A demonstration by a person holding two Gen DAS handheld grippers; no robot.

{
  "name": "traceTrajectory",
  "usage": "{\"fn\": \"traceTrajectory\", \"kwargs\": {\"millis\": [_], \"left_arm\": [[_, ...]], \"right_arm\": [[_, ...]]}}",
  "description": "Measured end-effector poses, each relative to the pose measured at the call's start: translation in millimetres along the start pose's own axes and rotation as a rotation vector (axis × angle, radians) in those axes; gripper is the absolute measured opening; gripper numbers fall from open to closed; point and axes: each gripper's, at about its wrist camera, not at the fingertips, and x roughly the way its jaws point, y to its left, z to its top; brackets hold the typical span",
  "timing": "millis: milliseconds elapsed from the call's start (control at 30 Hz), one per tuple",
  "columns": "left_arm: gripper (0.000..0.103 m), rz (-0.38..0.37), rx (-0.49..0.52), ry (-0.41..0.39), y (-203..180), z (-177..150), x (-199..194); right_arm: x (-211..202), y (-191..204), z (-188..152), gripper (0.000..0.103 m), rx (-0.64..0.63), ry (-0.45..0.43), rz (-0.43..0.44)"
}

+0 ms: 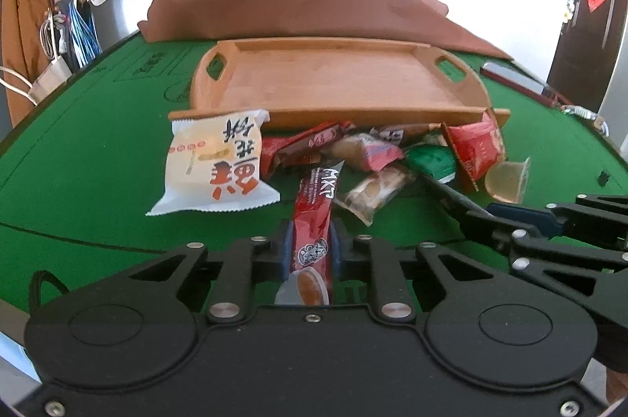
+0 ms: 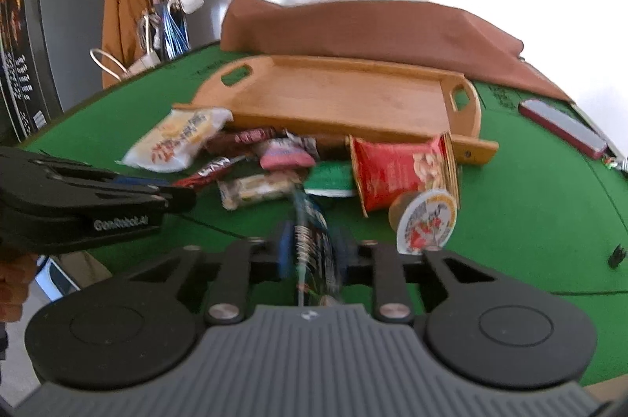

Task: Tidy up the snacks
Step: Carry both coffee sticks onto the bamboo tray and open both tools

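Observation:
My left gripper (image 1: 312, 240) is shut on a long red snack stick packet (image 1: 314, 221) that reaches from the pile toward the camera. My right gripper (image 2: 310, 246) is shut on a dark blue-black snack packet (image 2: 312, 236), which looks blurred. Behind both lies a heap of snacks on the green table: a white cake packet (image 1: 218, 164), a red bag (image 2: 396, 173), a jelly cup (image 2: 426, 221), a green packet (image 1: 431, 160) and a clear biscuit packet (image 2: 257, 191). An empty wooden tray (image 1: 333, 83) sits just beyond the heap.
A brown cloth (image 1: 298, 5) is bunched behind the tray. A dark red flat case (image 2: 561, 128) lies at the right on the green felt (image 1: 98, 150). Coats, bags and a hat hang at the back left. A small black clip (image 2: 617, 255) sits at far right.

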Motion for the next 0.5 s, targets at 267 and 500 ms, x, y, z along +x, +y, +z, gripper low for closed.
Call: {"fn": "traceTrajectory", "kwargs": {"millis": [267,500], "left_arm": [[0.018,-0.028,-0.004,-0.053,-2.0,6.4,-20.9],[0.018,-0.038,0.002,-0.089,-2.8,14.4,-32.3]], "right_arm": [[-11.1,2.1,8.9,0.023,-0.005,-0.02,0.028],[-21.3,-2.8,22.6,0.023,0.026,-0.075,0.04]]}}
